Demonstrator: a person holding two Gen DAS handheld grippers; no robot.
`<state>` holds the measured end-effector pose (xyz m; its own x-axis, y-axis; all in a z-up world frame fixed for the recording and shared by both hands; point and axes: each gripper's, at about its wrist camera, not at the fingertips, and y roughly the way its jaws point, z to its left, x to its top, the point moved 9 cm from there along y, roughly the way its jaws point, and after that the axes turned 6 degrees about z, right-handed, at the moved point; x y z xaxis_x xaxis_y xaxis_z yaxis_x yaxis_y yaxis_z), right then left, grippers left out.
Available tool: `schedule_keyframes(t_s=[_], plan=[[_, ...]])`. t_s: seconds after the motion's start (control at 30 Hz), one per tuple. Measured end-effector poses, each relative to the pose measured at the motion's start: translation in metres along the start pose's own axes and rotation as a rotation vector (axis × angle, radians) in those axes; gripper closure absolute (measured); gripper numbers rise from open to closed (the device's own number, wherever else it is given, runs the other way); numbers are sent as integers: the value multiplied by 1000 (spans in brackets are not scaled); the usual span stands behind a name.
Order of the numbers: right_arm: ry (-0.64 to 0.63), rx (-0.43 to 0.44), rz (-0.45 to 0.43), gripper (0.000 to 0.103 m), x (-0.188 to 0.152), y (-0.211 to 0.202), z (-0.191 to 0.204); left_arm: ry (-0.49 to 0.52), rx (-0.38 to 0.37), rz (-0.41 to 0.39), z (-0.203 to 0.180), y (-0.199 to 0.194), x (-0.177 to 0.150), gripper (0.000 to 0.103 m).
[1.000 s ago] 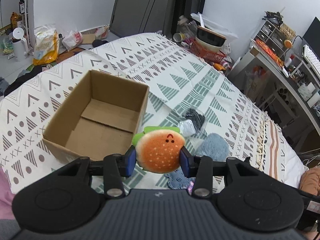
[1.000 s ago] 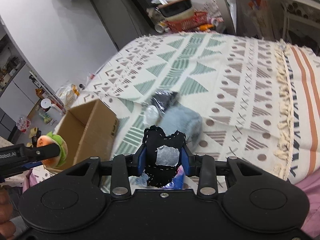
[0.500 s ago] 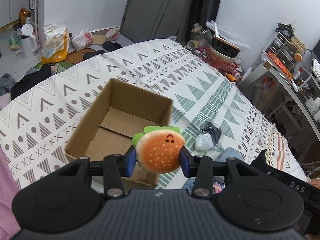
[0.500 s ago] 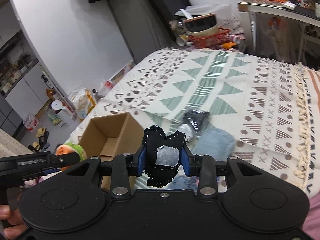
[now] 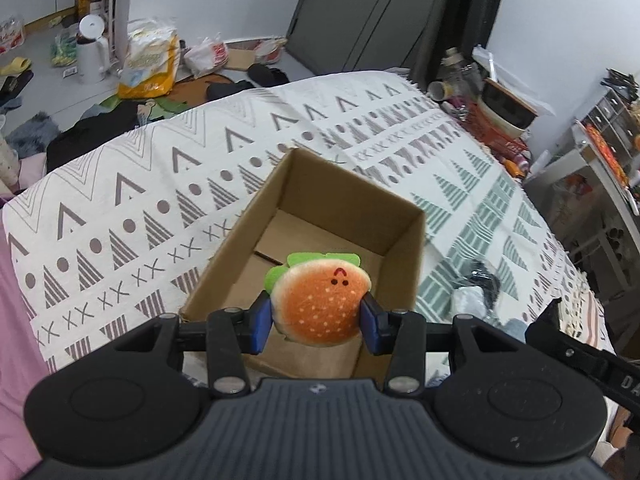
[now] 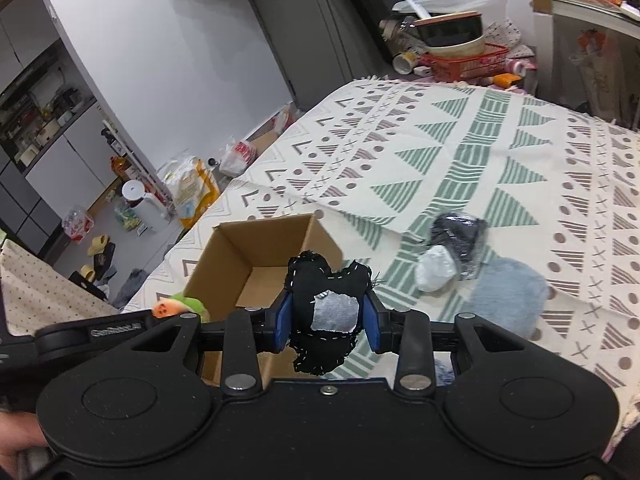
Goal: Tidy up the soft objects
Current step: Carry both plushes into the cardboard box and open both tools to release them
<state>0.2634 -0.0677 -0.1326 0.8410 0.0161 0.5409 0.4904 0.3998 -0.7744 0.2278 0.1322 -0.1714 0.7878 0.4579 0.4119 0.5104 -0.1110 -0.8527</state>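
Left wrist view: your left gripper [image 5: 317,317] clamped on burger plush [image 5: 319,304], held above open cardboard box [image 5: 224,256] on patterned blanket [image 5: 132,216]. Box interior bare. Right wrist view: your right gripper [image 6: 326,320] clamped on black fabric toy [image 6: 326,312] with grey patch, over box's near right corner. Other gripper's bar sits left of it, beside box. On blanket right of box: wrapped black item [image 6: 460,240], small grey bundle [image 6: 436,269] touching it, blue-grey fuzzy plush [image 6: 506,298] just beside. Floor beyond cluttered: bags, white kettle [image 5: 91,54].

A lived-in home bedroom: a patterned bedspread [image 5: 168,184] over a bed, slippers [image 6: 98,246] and bags [image 5: 150,62] on the floor, a cluttered desk [image 5: 600,160] beside it.
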Motion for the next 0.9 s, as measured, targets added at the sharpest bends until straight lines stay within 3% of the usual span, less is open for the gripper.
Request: schedule_keyframes(t_s=[0.53,0.77,0.9], plan=[[-13,95,90,64,-3,46,53,-51,43,47,24,5,4,42],[2,121,111,43,-5,45,56,-67,58,30,29,-7,6,39],[-5,101,98,30,-5,35,49,-63,55,15,26,-15,5,25]])
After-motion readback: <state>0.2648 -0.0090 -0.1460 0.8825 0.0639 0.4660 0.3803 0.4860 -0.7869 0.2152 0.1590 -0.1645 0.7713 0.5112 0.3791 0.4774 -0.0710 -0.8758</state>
